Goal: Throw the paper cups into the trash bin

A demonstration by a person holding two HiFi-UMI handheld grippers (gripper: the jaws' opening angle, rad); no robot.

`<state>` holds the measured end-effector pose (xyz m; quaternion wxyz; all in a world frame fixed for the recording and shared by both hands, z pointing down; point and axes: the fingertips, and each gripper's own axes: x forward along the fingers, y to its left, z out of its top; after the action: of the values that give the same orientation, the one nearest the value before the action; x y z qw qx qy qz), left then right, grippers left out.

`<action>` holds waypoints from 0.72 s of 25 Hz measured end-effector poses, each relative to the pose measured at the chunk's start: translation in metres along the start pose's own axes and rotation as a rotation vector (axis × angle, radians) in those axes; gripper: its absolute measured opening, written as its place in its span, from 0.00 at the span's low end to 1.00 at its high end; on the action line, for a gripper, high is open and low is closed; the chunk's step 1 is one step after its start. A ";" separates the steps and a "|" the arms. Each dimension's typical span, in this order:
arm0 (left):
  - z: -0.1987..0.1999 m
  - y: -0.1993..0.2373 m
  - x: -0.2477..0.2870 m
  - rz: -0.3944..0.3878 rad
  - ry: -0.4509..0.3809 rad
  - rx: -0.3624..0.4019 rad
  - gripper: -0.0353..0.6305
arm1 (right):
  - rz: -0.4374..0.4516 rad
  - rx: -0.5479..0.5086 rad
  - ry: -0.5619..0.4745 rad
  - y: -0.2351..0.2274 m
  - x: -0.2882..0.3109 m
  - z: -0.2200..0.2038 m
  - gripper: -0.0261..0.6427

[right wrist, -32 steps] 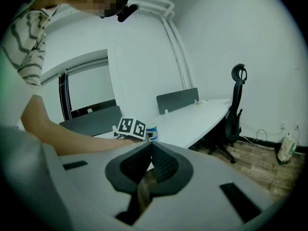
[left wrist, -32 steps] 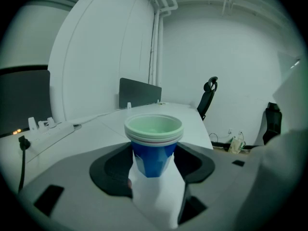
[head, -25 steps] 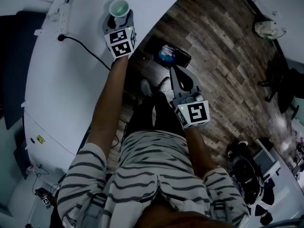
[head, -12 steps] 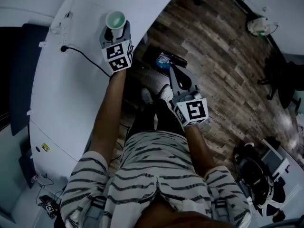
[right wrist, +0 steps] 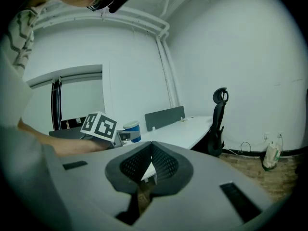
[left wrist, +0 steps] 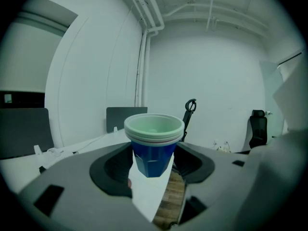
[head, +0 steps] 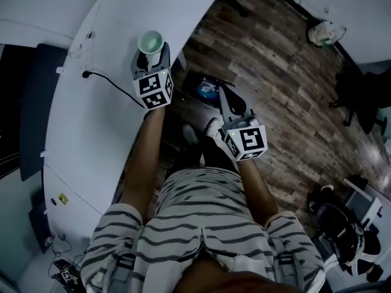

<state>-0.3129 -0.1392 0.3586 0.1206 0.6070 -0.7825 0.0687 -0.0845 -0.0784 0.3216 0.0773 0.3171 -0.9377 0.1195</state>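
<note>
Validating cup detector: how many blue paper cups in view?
1 certain: blue paper cup clamped in left hand-held gripper. Layered rim suggests others nested inside.

— Where does the head camera sit?
— High above the paper cups (head: 150, 41), facing steeply down. It takes in both arms, the table (head: 85, 133) and the floor (head: 275, 84).
— And the camera on the left claw (head: 151, 58)?
— Just behind the cups, very near, looking almost level along its jaws toward the far wall.
— And the one on the right claw (head: 223, 93)?
— Off to one side of the cups and farther from them, also near level, facing across the table.
— What do they share?
— The cups show in all three. The right claw's view also catches the left claw, as the head view does.
</note>
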 end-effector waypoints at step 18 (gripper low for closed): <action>0.041 -0.068 -0.080 -0.105 -0.057 -0.001 0.48 | -0.074 -0.015 -0.079 -0.012 -0.048 0.035 0.06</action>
<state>-0.2332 -0.0926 0.2947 0.1021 0.6490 -0.7526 0.0444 -0.0415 -0.0696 0.2798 0.0471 0.3556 -0.9284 0.0972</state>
